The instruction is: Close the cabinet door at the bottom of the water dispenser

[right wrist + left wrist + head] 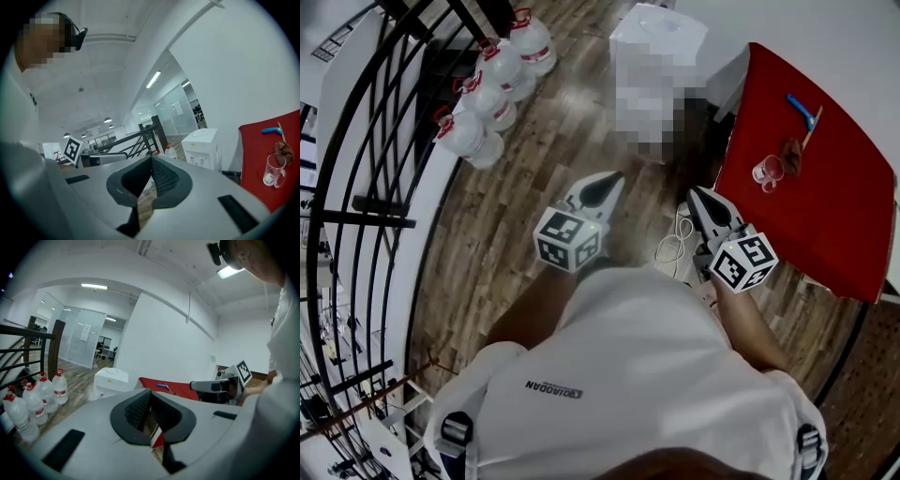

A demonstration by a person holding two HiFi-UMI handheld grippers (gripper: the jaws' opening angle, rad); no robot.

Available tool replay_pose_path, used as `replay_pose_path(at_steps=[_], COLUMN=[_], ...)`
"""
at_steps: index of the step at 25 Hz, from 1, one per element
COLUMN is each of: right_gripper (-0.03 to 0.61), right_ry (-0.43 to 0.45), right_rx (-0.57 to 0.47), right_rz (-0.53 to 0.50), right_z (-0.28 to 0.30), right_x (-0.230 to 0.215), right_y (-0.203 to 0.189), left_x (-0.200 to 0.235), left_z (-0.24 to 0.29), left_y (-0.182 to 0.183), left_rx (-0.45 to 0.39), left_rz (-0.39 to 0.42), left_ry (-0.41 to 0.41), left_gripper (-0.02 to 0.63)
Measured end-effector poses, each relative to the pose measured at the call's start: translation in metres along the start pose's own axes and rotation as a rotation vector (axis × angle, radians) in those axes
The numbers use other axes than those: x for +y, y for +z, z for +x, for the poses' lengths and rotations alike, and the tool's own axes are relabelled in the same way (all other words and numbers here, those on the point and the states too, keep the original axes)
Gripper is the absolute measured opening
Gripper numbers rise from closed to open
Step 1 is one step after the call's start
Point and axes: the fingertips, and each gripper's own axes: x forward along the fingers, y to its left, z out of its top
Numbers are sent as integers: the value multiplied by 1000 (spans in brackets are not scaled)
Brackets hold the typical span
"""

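The white water dispenser (660, 36) stands against the far wall, and a blurred patch covers its lower part in the head view. It shows small and far off in the left gripper view (110, 379), and in the right gripper view (202, 144) with its taps visible. My grippers' bodies hide its bottom cabinet door in both gripper views. My left gripper (612, 180) and right gripper (695, 195) are held side by side in the air in front of me. Both point toward the dispenser, well short of it. The left gripper (150, 393) and right gripper (151, 158) are shut with nothing between their pads.
A red-covered table (825, 178) stands at the right with a glass cup (767, 171), a brown lump and a blue tool (802, 110). Several water bottles (487, 89) stand by a black railing (366, 206) at the left. A white cable (675, 246) lies on the wood floor.
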Motion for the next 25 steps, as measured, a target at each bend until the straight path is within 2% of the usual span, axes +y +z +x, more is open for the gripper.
replay_pose_path(at_steps=[14, 25], right_gripper=[21, 21], right_ry=[25, 52], right_rx=[0, -1], right_rz=[-13, -8], right_z=[-56, -72], right_x=[5, 1], right_y=[-25, -26], left_x=[-49, -69], left_z=[-19, -18], left_y=[-15, -16], left_rx=[-28, -35], left_rz=[11, 34], left_ry=[65, 89], left_gripper=[-3, -3])
